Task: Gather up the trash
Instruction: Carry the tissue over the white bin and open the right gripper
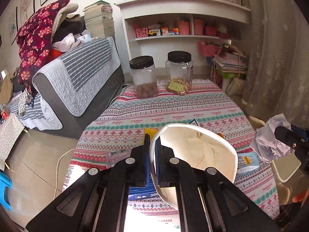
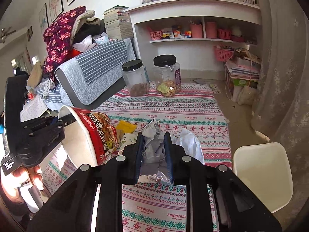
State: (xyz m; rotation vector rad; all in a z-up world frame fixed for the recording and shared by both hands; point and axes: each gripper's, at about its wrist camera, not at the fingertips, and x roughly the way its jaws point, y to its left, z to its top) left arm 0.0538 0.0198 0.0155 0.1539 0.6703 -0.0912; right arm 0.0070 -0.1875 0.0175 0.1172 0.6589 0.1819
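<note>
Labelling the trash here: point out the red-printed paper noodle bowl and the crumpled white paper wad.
red-printed paper noodle bowl [image 2: 100,133]: right wrist view, printed outer wall.
crumpled white paper wad [image 1: 270,143]: left wrist view, creased middle.

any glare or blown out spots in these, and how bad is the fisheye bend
Left wrist: the tablecloth under the gripper is washed out white and the shelf bows strongly. Right wrist: the hand at lower left is overexposed, corners black.
</note>
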